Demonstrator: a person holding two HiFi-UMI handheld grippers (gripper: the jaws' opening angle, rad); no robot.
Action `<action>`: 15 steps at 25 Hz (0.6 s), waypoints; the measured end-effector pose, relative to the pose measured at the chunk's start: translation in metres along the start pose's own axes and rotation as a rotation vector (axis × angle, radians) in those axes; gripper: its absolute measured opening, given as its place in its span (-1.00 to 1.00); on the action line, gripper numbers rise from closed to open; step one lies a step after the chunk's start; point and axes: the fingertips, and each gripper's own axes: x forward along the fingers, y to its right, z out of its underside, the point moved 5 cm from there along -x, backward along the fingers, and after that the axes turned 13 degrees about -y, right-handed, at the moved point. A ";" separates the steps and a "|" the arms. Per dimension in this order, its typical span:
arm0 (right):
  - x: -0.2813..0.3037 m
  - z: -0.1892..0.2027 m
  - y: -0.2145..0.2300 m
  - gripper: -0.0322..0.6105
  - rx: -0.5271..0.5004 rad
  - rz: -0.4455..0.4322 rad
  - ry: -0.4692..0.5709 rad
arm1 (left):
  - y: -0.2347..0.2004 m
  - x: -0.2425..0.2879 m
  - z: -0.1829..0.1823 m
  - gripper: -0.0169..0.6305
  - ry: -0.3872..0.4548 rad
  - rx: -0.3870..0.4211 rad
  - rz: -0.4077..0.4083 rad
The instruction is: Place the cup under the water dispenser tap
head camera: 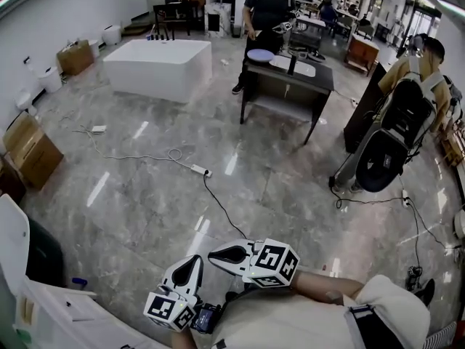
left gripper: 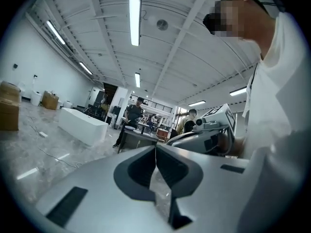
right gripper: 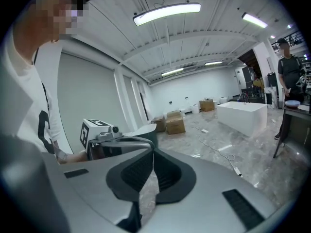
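The left gripper (head camera: 190, 266) and the right gripper (head camera: 227, 254) sit close to the person's chest at the bottom of the head view, just beside each other, their tips pointing out over the floor (head camera: 145, 195). In the left gripper view the two jaws meet along a thin line with nothing between them, and the right gripper view shows the same: pads together, holding nothing. Each gripper view also catches the other gripper with its marker cube off to one side. Neither the cup nor the water dispenser tap can be made out in any view. At the lower left edge of the head view stands a white object (head camera: 14, 253) that I cannot identify. Farther out, the polished marble floor carries a white power strip (head camera: 200, 170) with a cable trailing across it. Cardboard boxes (head camera: 29, 147) stand at the left wall. A white bathtub (head camera: 158, 65) sits well beyond the grippers, and to its right is a dark table (head camera: 320, 86) with a pale plate (head camera: 260, 54) on it. A person in a dark shirt (head camera: 265, 13) stands behind that table. At the right edge another person with a black backpack (head camera: 396, 133) bends over.
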 end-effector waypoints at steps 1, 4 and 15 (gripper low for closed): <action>0.002 -0.002 0.002 -0.81 0.005 0.004 0.002 | -0.002 -0.001 -0.001 -0.77 0.000 0.002 0.001; 0.009 -0.011 0.006 -0.81 0.007 -0.005 0.010 | -0.005 -0.006 -0.008 -0.77 0.007 0.007 -0.010; 0.018 -0.051 0.075 -0.81 -0.045 -0.171 0.114 | -0.050 0.007 -0.043 -0.77 0.021 -0.028 -0.214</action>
